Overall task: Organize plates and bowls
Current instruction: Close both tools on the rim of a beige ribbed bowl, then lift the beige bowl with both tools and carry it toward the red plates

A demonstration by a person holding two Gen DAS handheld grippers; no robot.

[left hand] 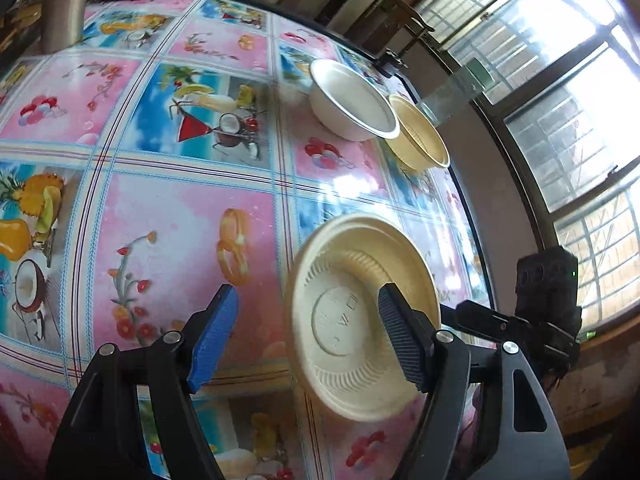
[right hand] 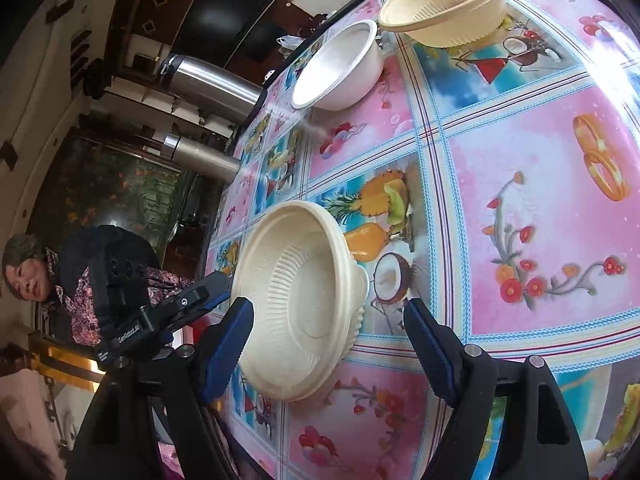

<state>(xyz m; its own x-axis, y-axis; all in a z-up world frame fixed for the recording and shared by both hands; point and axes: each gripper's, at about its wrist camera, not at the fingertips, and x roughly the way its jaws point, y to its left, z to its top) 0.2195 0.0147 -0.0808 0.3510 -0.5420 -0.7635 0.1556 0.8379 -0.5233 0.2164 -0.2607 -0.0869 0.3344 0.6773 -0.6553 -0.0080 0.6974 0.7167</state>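
From the left wrist, the left tongs point(left hand: 308, 292) are spread wide. A tilted cream bowl point(left hand: 344, 320) shows its stamped underside between them, standing almost on its rim over the patterned table point(left hand: 160, 220). The right-hand pad overlaps the bowl's base, but I cannot tell whether it presses there. With nothing plainly clamping it, the bowl could tip, roll along its rim or drop flat. Its smeared outline suggests it is not steady. Farther off, a white bowl point(left hand: 352, 100) and a ribbed cream bowl point(left hand: 418, 136) sit side by side near the table edge, where a careless shove could push one off. From the right wrist, the right tongs point(right hand: 328, 304) also stand wide apart, facing the same bowl's ribbed hollow. The rim lies by the left pad, and the left tongs reach in behind it. If both tools close at once on the thin wall, it may buckle or spring out sideways.
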